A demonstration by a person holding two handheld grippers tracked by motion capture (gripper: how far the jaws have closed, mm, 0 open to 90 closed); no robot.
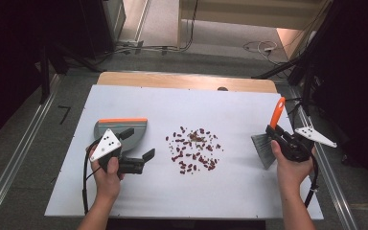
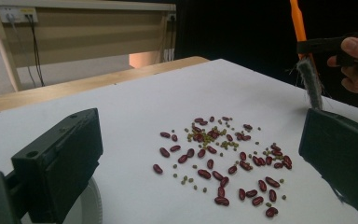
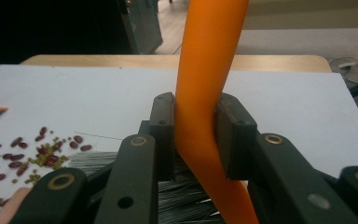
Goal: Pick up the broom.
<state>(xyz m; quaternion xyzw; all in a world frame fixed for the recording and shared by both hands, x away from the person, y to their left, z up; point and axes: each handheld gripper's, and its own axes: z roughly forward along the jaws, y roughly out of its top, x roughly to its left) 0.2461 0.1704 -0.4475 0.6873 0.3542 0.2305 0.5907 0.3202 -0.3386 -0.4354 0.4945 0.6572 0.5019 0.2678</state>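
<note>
- The right claw (image 1: 279, 135) is clenched on the orange handle of the brush (image 1: 268, 143), low down near the head; in the right gripper view both pads press the handle (image 3: 205, 93). The handle is slim and curved, so I judge it may twist between the pads once the bristles (image 1: 263, 151) drag on the sheet.
- The left claw (image 1: 141, 143) stands released, nothing between its jaws, just on the near side of the dustpan (image 1: 122, 130). The pan lies loose on the bench (image 1: 230, 191), so a sweep may simply shove it away.
- The beans (image 1: 194, 149) lie scattered to the right of the dustpan, between it and the brush, well apart from both.
- A hard stroke could flick the small green ones past the dustpan or off the bench edge.
- A tilted head would leave beans behind.
</note>
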